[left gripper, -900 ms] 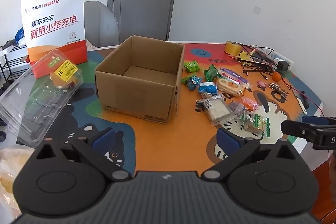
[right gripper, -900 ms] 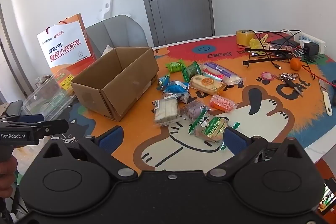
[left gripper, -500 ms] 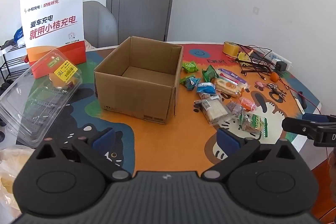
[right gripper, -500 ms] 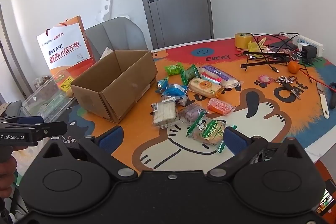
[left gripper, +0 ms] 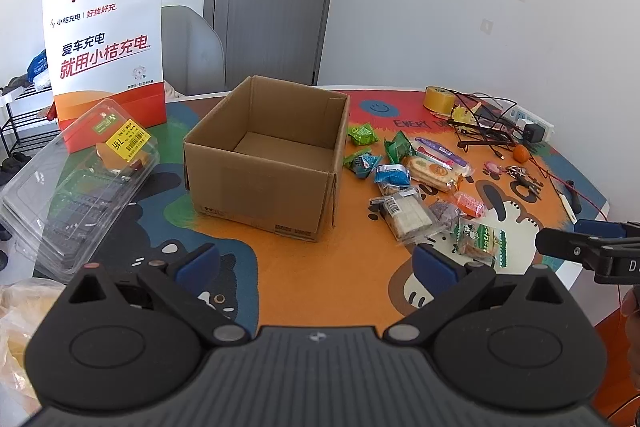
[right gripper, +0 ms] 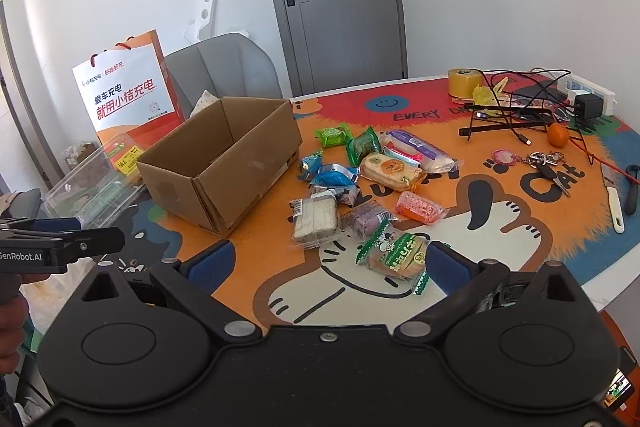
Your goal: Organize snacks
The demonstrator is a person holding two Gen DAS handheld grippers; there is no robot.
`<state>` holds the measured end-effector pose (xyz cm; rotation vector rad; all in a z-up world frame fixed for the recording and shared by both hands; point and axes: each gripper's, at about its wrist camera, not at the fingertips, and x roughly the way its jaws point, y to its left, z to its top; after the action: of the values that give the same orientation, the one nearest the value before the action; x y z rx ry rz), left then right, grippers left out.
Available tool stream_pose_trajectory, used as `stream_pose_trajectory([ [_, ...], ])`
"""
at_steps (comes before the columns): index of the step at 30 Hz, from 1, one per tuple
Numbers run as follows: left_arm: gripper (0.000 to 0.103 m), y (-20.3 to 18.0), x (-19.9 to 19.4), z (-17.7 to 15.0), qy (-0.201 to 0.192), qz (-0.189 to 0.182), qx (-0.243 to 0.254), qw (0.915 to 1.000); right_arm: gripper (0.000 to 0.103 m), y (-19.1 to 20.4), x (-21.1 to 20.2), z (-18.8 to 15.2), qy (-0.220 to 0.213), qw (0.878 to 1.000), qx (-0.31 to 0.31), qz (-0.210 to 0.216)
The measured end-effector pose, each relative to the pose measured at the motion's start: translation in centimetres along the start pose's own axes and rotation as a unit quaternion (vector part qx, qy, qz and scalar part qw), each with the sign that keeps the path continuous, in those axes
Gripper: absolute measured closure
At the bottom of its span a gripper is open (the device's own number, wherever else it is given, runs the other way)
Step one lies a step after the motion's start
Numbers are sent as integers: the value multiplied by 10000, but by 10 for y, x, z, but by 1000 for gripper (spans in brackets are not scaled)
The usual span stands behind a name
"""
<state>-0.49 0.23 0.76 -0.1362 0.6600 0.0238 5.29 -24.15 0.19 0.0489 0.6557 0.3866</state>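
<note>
An open, empty cardboard box (left gripper: pixel 264 163) (right gripper: pixel 224 163) stands on the colourful table mat (left gripper: pixel 328 291). To its right lie several wrapped snacks: a green-white packet (right gripper: pixel 396 257) (left gripper: pixel 480 241), a clear pack of wafers (right gripper: pixel 316 219) (left gripper: pixel 406 215), an orange packet (right gripper: pixel 420 207), a blue packet (right gripper: pixel 334 177) and a bread pack (right gripper: pixel 390 171). My left gripper (left gripper: pixel 316 261) hovers open in front of the box with nothing between its fingers. My right gripper (right gripper: pixel 328 261) is open above the table's near edge, the green-white packet just ahead of its right finger (right gripper: pixel 448 267).
A clear plastic clamshell (left gripper: pixel 76 183) and a white-orange paper bag (left gripper: pixel 106 55) sit left of the box. Tape roll (right gripper: pixel 462 83), cables and a power strip (right gripper: pixel 588 95), an orange (right gripper: pixel 557 135), keys (right gripper: pixel 544 161) and a knife (right gripper: pixel 614 199) lie at the right. A grey chair (right gripper: pixel 224 71) stands behind.
Both grippers have drawn back and risen slightly from the table, so the box and snacks look a little smaller. Nothing was picked up and both stay open.
</note>
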Motion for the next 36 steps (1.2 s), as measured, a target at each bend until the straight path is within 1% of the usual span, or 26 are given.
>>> stream_pose_trajectory([
  [36, 1, 3, -9, 4, -113, -36, -9, 9999, 0, 3, -5, 4, -6, 10000, -37, -22],
])
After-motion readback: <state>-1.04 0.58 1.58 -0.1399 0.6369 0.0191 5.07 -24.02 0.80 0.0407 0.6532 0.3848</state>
